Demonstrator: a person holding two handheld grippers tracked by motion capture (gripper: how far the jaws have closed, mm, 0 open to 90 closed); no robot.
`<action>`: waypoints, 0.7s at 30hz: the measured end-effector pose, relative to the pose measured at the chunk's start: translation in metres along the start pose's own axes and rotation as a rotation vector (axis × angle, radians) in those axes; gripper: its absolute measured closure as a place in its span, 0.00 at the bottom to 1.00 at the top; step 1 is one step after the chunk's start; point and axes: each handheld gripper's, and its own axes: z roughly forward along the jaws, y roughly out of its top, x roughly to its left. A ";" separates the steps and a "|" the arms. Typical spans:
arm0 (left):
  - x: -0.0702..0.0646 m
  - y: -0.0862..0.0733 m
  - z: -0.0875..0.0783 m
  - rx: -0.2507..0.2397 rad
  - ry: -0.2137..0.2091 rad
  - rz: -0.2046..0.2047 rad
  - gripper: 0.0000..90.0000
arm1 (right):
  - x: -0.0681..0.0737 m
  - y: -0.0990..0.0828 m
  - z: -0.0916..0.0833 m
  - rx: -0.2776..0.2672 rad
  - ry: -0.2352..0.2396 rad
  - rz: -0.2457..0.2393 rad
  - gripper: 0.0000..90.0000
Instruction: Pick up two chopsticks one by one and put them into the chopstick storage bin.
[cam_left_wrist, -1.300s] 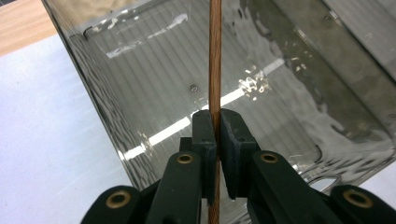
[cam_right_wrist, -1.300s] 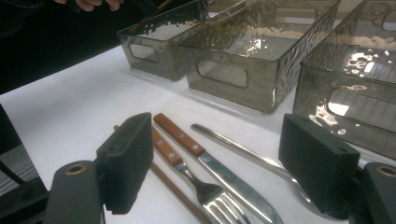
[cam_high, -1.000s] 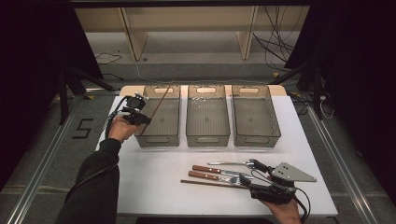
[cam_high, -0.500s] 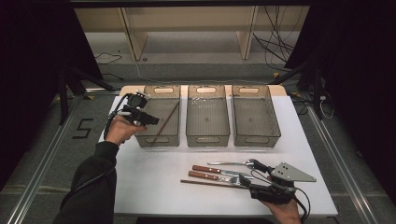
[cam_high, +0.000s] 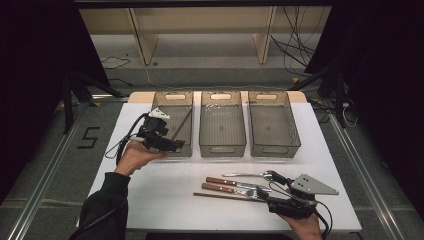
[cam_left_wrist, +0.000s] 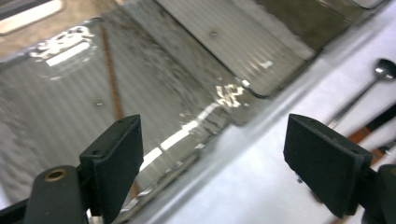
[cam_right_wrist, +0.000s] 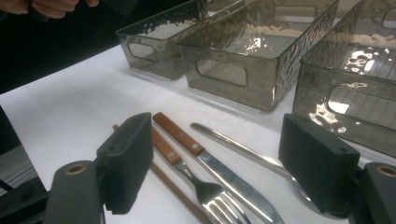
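Over the near corner of the left bin (cam_high: 172, 122), the left gripper (cam_high: 172, 145) hangs with its jaws wide apart and nothing between them, having just been opening; a brown chopstick (cam_high: 181, 125) lies slanted inside that bin. Near the front edge of the white counter (cam_high: 165, 200), the right gripper (cam_high: 264, 192) stands with jaws apart over the cutlery: a wooden-handled knife (cam_right_wrist: 205, 156), a fork (cam_right_wrist: 196, 184), a spoon (cam_high: 250, 175) and a second chopstick (cam_high: 225, 196).
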 end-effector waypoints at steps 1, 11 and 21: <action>-0.004 -0.002 0.001 -0.007 -0.009 0.009 0.21 | 0.000 0.000 0.000 -0.001 -0.001 -0.001 0.30; -0.046 -0.014 0.018 0.078 -0.079 0.130 0.21 | 0.001 0.000 0.000 -0.001 0.004 -0.006 0.30; -0.081 -0.020 0.028 0.163 -0.150 0.251 0.21 | 0.000 0.000 0.000 -0.002 0.002 -0.003 0.30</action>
